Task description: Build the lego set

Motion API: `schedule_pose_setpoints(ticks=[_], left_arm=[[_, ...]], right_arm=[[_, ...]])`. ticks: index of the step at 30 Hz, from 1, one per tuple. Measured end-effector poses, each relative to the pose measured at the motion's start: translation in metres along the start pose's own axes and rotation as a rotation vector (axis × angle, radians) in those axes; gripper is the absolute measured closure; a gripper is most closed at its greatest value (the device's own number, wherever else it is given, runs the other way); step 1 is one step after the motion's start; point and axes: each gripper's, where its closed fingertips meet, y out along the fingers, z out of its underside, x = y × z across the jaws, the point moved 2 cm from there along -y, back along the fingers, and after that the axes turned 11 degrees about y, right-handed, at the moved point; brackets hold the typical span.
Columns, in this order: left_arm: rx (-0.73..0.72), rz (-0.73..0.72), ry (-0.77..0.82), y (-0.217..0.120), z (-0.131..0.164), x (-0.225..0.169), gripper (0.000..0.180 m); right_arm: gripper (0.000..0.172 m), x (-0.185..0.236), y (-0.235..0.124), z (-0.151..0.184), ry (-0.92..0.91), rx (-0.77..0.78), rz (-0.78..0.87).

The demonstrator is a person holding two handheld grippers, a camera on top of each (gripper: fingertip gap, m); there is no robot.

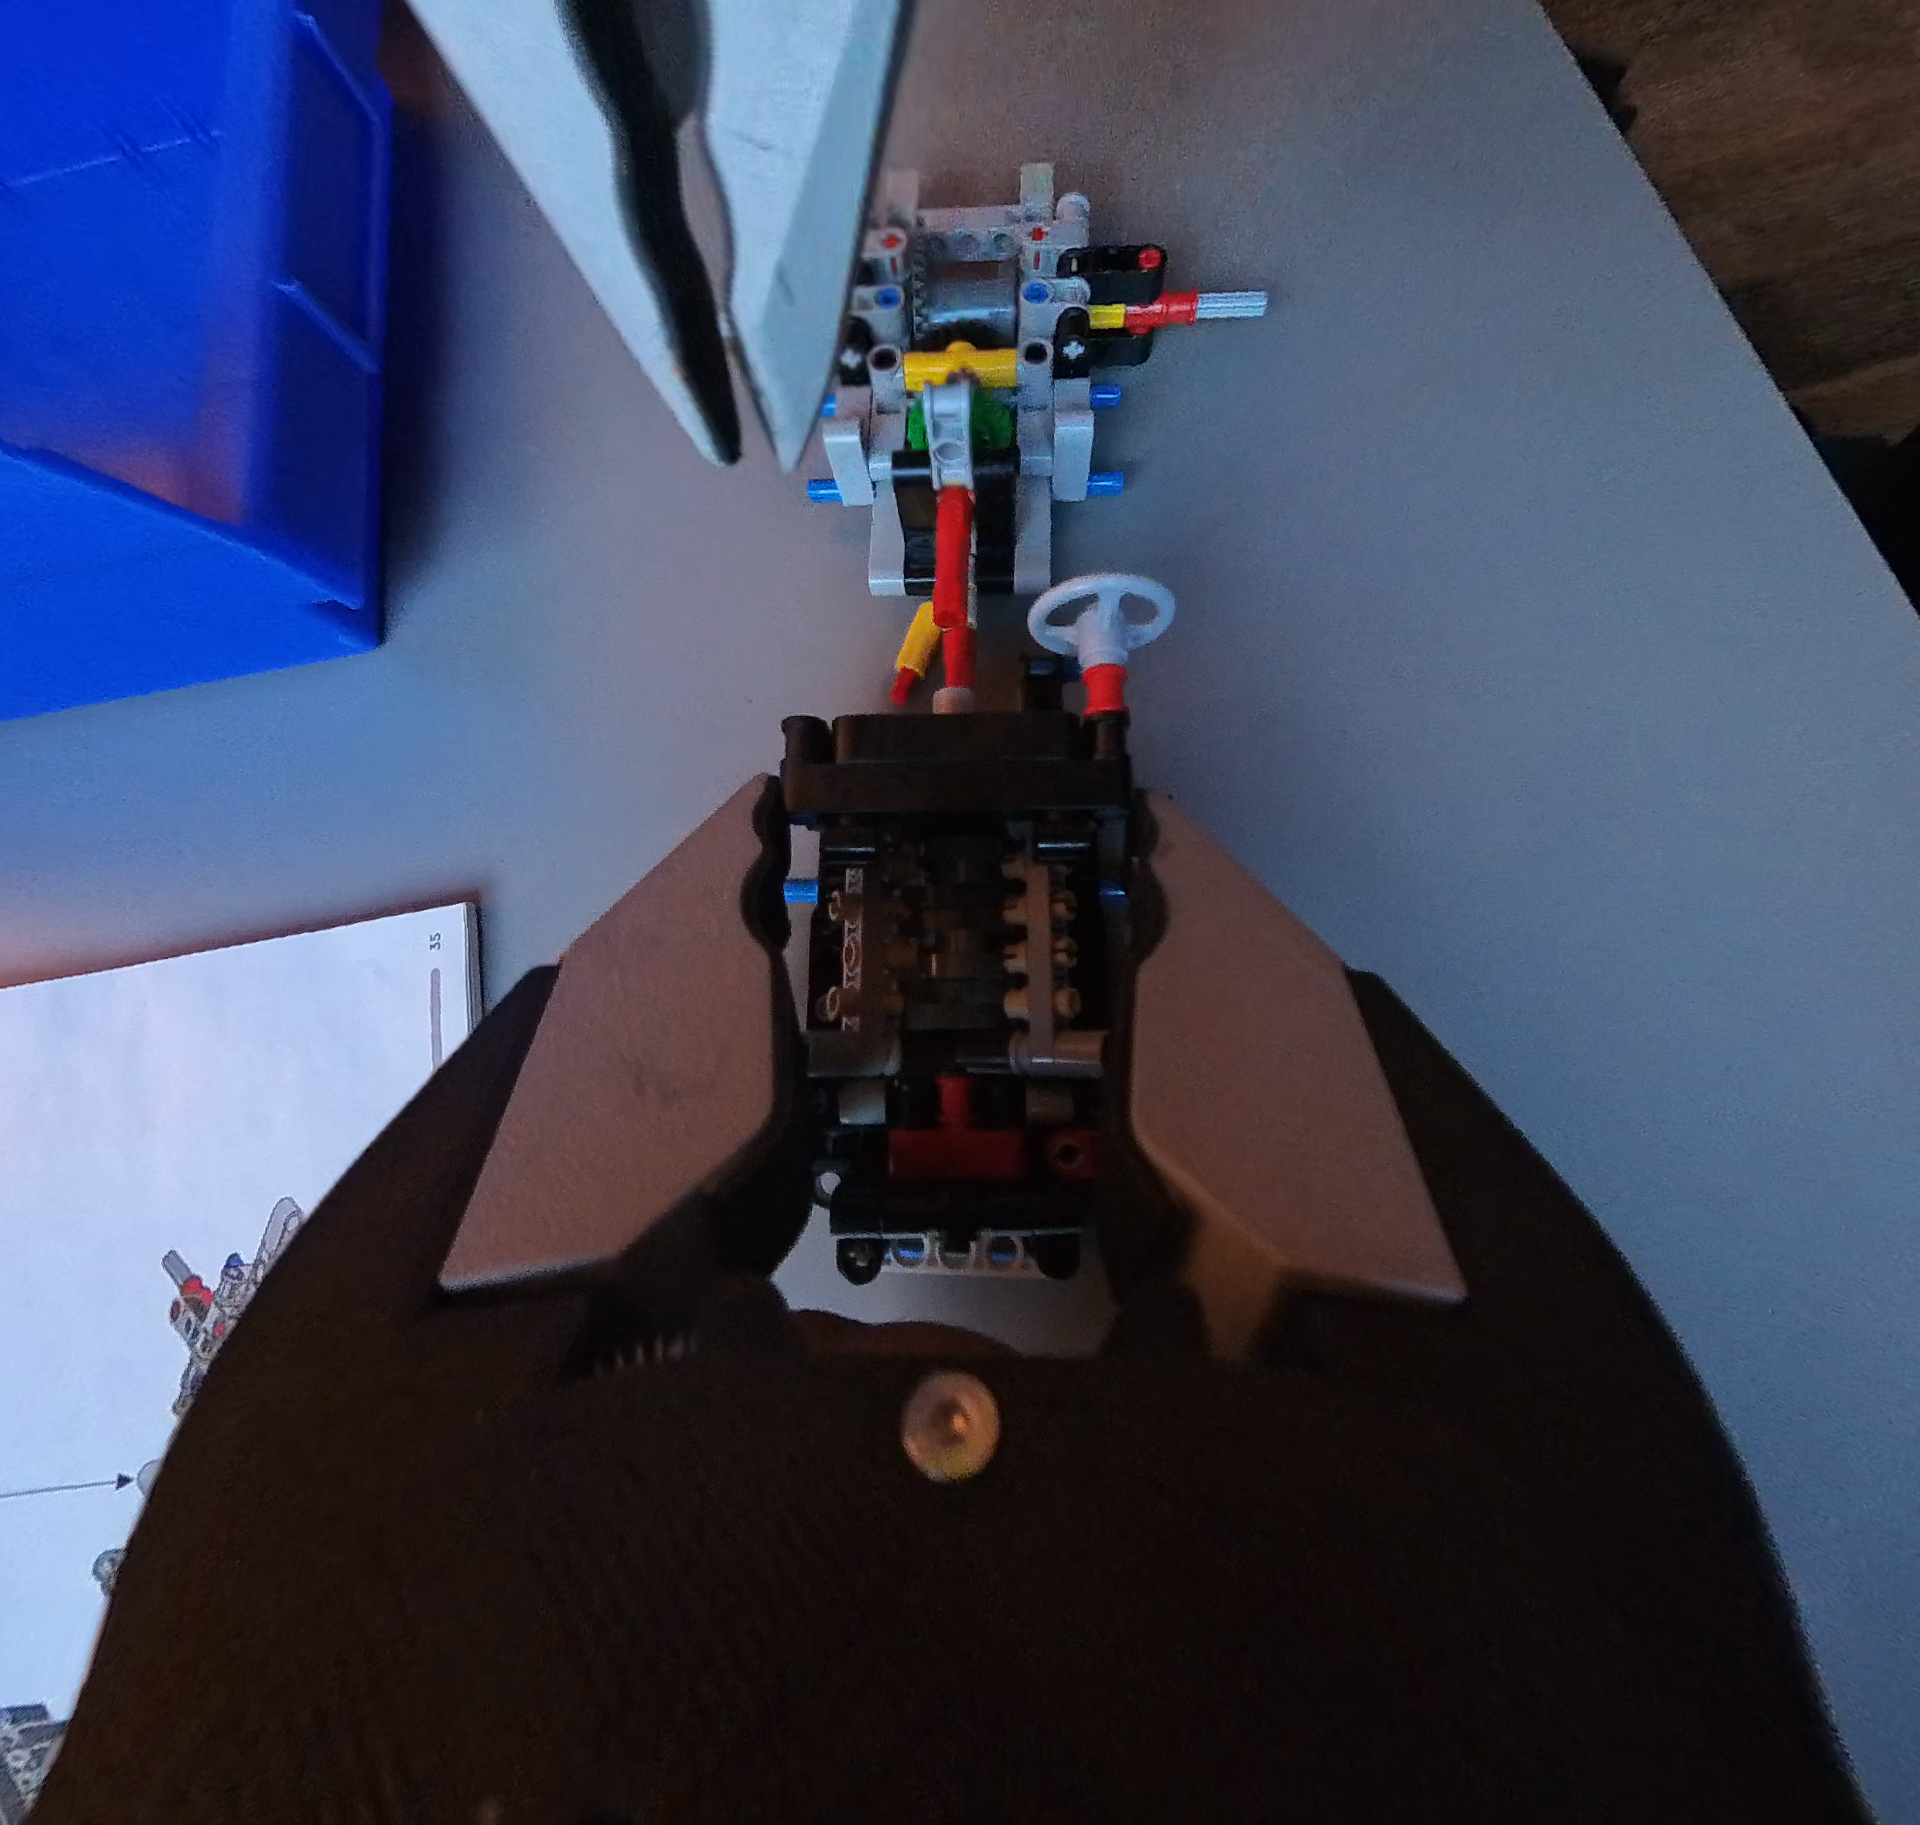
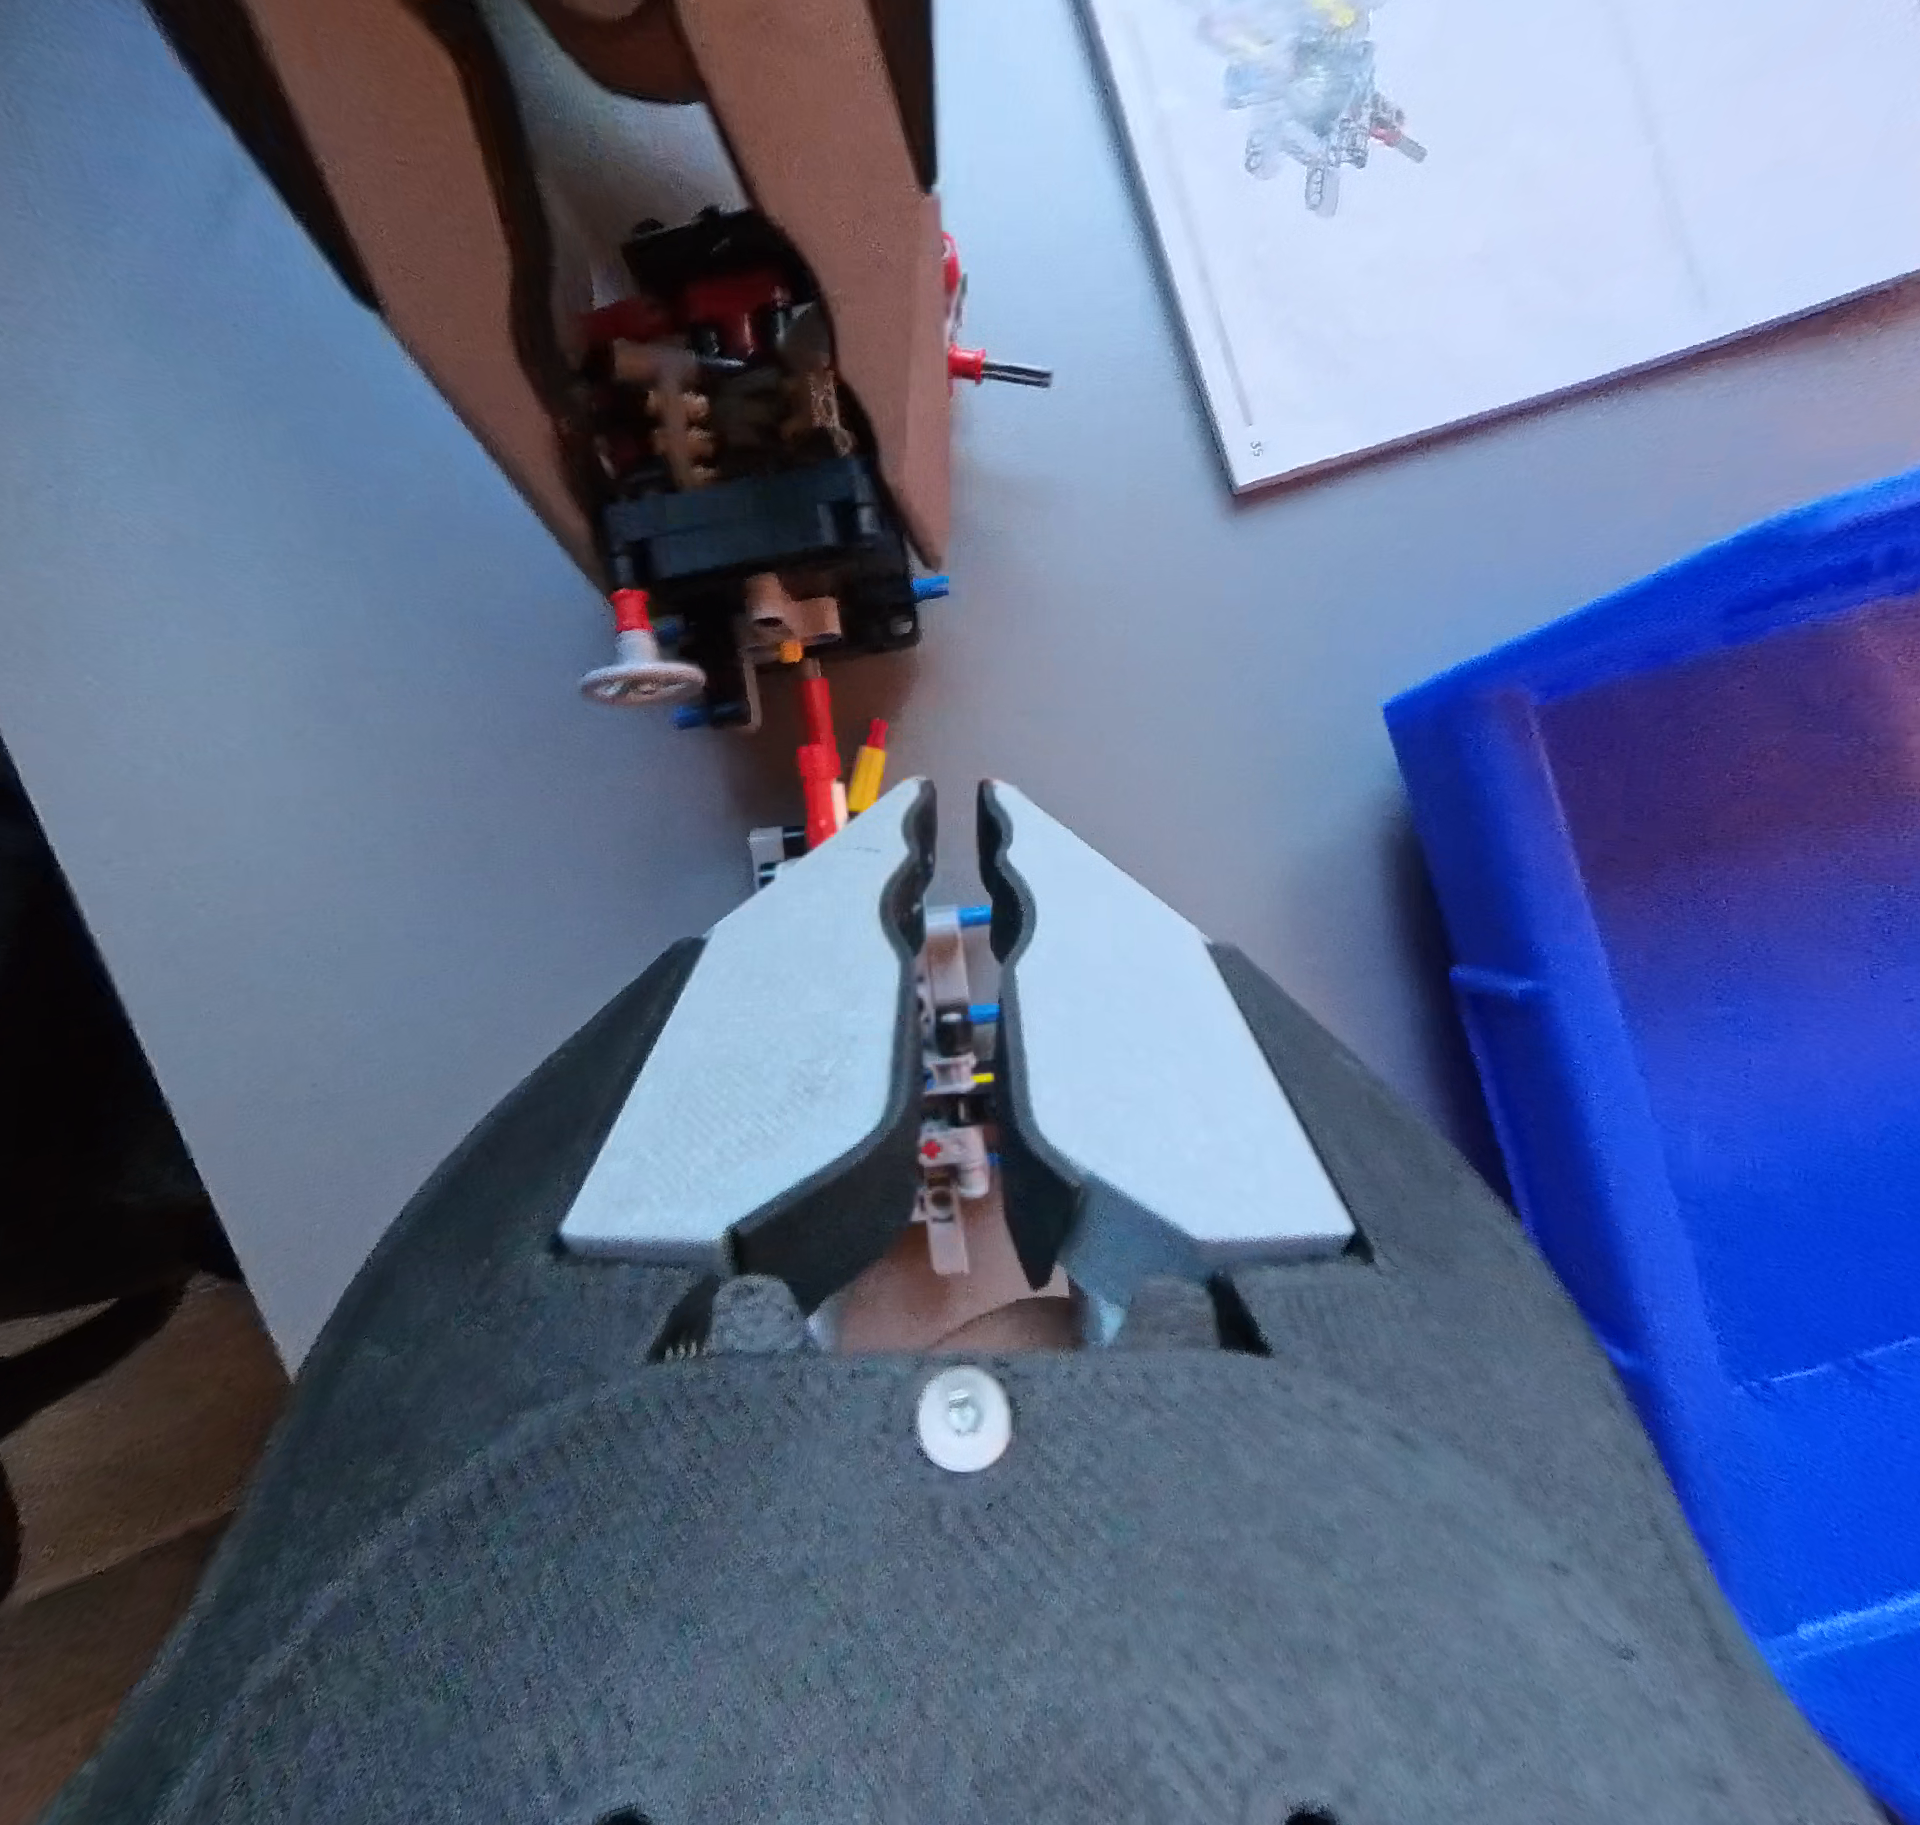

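My left gripper [image 1: 956, 809] clamps the black gear block [image 1: 956, 954] by both flanks, steadying it on the grey table [image 1: 1455, 632]. My right gripper [image 2: 956, 799], narrowed, pinches the grey frame's [image 1: 966, 321] side wall. Red shaft [image 1: 951, 560] bridges them; white wheel [image 1: 1101, 612] sits beside.

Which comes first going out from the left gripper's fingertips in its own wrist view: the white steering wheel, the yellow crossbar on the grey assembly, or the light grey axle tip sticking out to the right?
1. White steering wheel: just past the fingertips of the left gripper, slightly right.
2. Yellow crossbar: farther ahead, centre of the grey assembly.
3. Light grey axle tip: farthest, out to the right.
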Motion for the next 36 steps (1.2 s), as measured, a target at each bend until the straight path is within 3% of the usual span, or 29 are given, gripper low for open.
schedule_pose_setpoints(ticks=[8,14,16,23,29,36], left_arm=[[0.019,0.001,-0.024,0.0,0.002,-0.001,0.117],[0.018,0.002,-0.029,0.0,0.002,-0.001,0.117],[0.017,0.0,-0.031,0.0,0.002,-0.002,0.117],[0.022,-0.002,-0.041,0.0,0.002,-0.001,0.117],[0.018,-0.001,-0.048,0.0,0.002,-0.001,0.117],[-0.002,0.004,-0.08,-0.001,0.001,0.0,0.117]], right_arm=[[0.159,0.01,0.047,0.009,-0.06,0.343,-0.102],[0.156,0.009,0.049,0.009,-0.085,0.435,-0.106],[0.151,0.004,0.049,0.008,-0.093,0.441,-0.082],[0.163,0.001,0.054,0.005,-0.051,0.462,-0.108],[0.153,-0.008,0.049,0.004,-0.067,0.465,-0.048],[0.153,-0.007,0.04,-0.005,-0.425,0.335,-0.108]])
